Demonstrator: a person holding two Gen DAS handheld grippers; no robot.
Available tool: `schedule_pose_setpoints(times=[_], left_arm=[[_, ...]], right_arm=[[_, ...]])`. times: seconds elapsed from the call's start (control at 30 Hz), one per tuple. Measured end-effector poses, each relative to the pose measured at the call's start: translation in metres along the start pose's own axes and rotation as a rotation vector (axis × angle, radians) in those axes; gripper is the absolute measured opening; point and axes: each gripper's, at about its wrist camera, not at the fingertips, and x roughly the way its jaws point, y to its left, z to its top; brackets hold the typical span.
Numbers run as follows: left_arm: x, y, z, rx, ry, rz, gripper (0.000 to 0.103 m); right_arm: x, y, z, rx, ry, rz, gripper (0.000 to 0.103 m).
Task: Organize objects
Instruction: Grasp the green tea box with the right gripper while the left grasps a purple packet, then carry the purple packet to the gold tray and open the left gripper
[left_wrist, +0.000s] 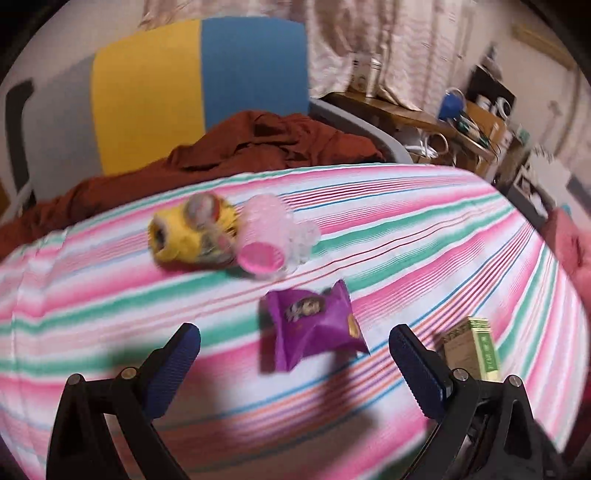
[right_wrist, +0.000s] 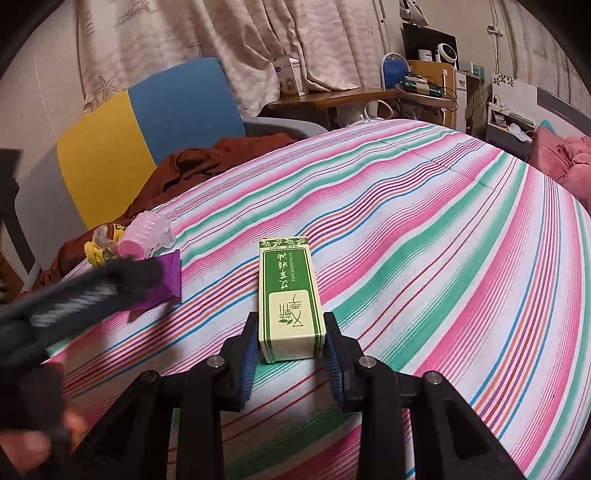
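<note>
Sorting on the striped bed (right_wrist: 443, 221): right tongs (right_wrist: 288, 339) clamped on the green box (right_wrist: 290, 295), left tongs (left_wrist: 295, 354) wide above the purple packet (left_wrist: 314, 328), next likely lowering over it before closing beside the pink cup (left_wrist: 266, 240).

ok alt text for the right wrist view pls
The right gripper is shut on the near end of a green and cream box lying on a pink, green and white striped sheet. At the left edge, the left gripper reaches over a purple packet.
</note>
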Motion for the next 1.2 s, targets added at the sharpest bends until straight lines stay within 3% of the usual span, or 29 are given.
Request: schedule_pose_setpoints(times=[0.1, 0.23, 0.33, 0.5, 0.6, 1.2], left_arm=[[0.004, 0.001, -0.001, 0.021, -0.045, 0.017, 0.102], [0.018, 0.004, 0.002, 0.02, -0.01, 0.013, 0.093], [0.03, 0.005, 0.001, 0.017, 0.041, 0.003, 0.075], [0.024, -0.002, -0.005, 0.084, 0.018, -0.003, 0.058], [0.018, 0.001, -0.01, 0.091, 0.011, -0.008, 0.055], [-0.063, 0.065, -0.064, -0.11, -0.143, -0.04, 0.054]], right_arm=[[0.001, 0.003, -0.001, -0.006, -0.003, -0.004, 0.032], [0.001, 0.004, -0.001, -0.019, -0.004, -0.009, 0.032], [0.002, 0.006, -0.001, -0.024, -0.004, -0.01, 0.032], [0.002, 0.008, -0.001, -0.033, -0.003, -0.015, 0.032], [0.002, 0.01, -0.002, -0.045, -0.005, -0.016, 0.032], [-0.004, 0.032, -0.004, -0.159, -0.038, -0.027, 0.032]])
